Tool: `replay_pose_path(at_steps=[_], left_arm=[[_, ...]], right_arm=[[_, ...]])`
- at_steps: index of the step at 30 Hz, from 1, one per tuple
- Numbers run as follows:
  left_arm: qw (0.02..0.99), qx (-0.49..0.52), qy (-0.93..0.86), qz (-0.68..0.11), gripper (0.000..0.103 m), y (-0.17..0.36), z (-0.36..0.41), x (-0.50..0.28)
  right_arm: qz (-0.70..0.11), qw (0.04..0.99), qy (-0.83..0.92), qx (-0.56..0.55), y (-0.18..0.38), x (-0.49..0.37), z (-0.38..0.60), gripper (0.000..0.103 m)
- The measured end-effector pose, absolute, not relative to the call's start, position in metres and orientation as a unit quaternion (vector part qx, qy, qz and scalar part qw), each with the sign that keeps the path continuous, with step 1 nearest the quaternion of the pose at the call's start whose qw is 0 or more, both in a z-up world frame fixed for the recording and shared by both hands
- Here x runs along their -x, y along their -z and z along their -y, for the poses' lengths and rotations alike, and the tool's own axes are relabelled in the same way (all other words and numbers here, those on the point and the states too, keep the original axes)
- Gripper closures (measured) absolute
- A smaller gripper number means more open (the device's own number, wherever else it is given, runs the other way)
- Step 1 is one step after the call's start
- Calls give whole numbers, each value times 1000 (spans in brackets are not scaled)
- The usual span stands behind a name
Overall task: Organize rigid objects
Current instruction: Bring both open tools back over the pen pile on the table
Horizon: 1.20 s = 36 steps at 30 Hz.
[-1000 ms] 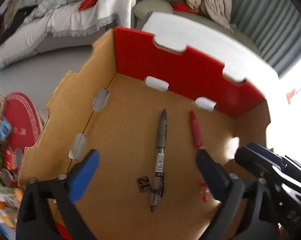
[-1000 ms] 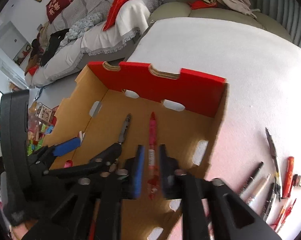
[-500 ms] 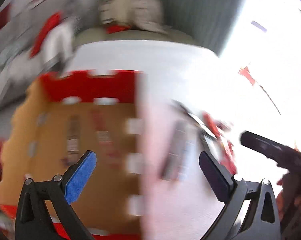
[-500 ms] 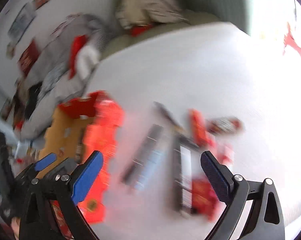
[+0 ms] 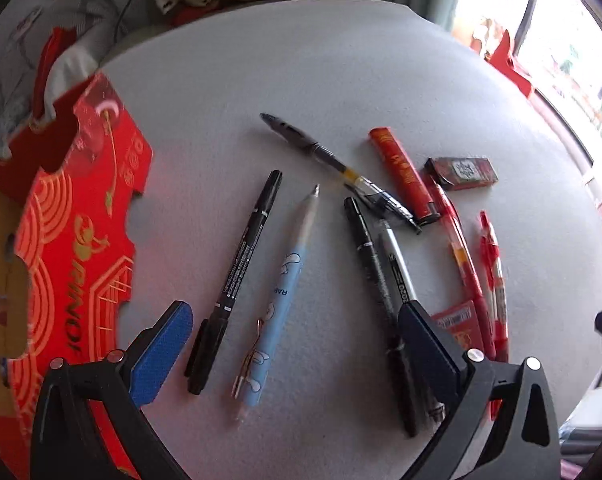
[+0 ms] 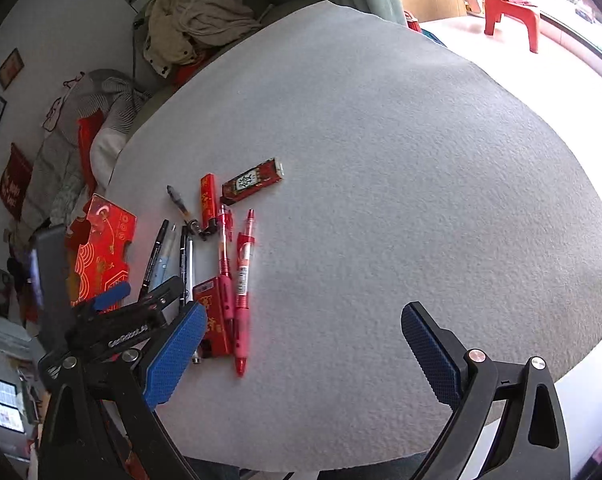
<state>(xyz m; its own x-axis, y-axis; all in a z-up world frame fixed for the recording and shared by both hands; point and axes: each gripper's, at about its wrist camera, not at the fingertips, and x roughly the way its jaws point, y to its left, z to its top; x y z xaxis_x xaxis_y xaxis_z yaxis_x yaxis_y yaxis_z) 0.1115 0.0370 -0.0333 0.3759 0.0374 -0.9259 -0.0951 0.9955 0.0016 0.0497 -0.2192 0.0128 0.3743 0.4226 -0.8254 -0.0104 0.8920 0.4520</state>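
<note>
Several pens lie loose on the white table. In the left wrist view a black marker and a light blue pen lie between my open fingers; another black marker, a clear pen, red pens and a red tube lie to the right. My left gripper is open and empty above them. The red cardboard box stands at the left. My right gripper is open and empty, right of a red pen.
A small red packet lies at the back of the pile, and a flat red card near the front. The left gripper's body shows at the right wrist view's lower left. A sofa with clothes stands behind the table.
Both grippers swung right, away from the inside of the box to the pens on the table. The right gripper opened, leaving the red pen in the box.
</note>
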Motion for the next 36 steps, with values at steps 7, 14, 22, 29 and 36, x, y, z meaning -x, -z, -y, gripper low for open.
replay_pose_path(at_steps=[7,14,22,29,36], left_arm=[[832,71,6,-550,0,42,-19,-103],[852,101,24,-513,0,17,-8,-92],[830,79,-80,-547,0,38,-54,-96],[819,75,-128,-554,0,59,-64,-92],[816,90,-127,-556,0,66,-67,-97]], right_arm=[[-541,804,-139,-204,-5,-53,228,4],[-538,812,-122,-192,-5,-54,239,4],[-542,808,-113,-203,5,-54,250,4],[-545,805,-120,-201,4,-53,248,4],[-540,822,-123,-130,0,-63,233,4]])
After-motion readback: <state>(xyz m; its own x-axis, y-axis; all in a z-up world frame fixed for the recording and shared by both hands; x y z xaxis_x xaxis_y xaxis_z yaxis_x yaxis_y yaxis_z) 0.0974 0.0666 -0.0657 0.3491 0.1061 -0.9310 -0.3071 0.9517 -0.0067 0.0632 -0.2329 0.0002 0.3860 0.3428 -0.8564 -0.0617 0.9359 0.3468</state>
